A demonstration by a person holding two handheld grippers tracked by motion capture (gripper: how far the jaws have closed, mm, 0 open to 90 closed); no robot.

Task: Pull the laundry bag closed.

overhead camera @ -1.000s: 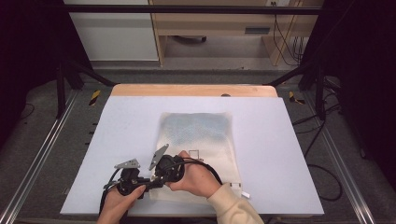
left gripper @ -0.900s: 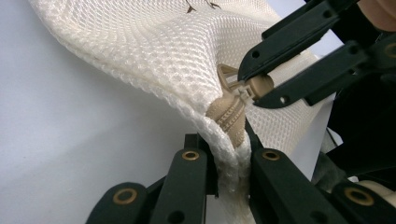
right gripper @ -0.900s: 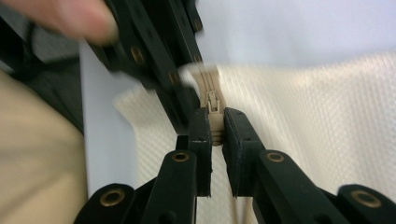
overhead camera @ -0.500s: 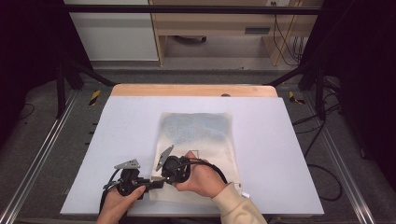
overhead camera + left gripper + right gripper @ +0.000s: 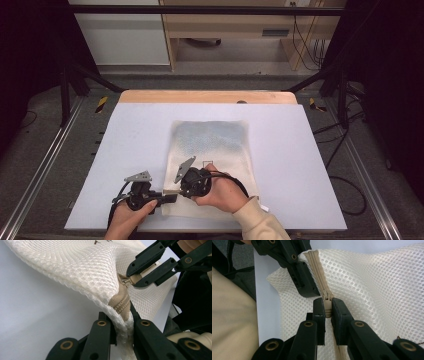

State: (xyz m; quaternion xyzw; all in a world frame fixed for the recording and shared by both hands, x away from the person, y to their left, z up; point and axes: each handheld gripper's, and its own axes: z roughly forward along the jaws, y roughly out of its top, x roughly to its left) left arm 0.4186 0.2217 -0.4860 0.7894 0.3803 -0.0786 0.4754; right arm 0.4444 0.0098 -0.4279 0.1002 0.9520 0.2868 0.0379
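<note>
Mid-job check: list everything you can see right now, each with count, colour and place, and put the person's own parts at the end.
Mesh zip bag: one, cream-white with a bluish patch inside, flat at table centre, near-left corner lifted.
Zipper: one, beige, along the bag's near edge.
Zipper pull: one, beige, between the right gripper's jaws.
Table: one, pale lavender top with wooden far edge.
Cabinet: one, white, on the floor beyond the table.
Left gripper: one, black, jaws clamped on the bag's corner at the zipper end.
Right gripper: one, black, jaws shut on the pull.
Hands: two, at the table's near edge; one beige sleeve.
</note>
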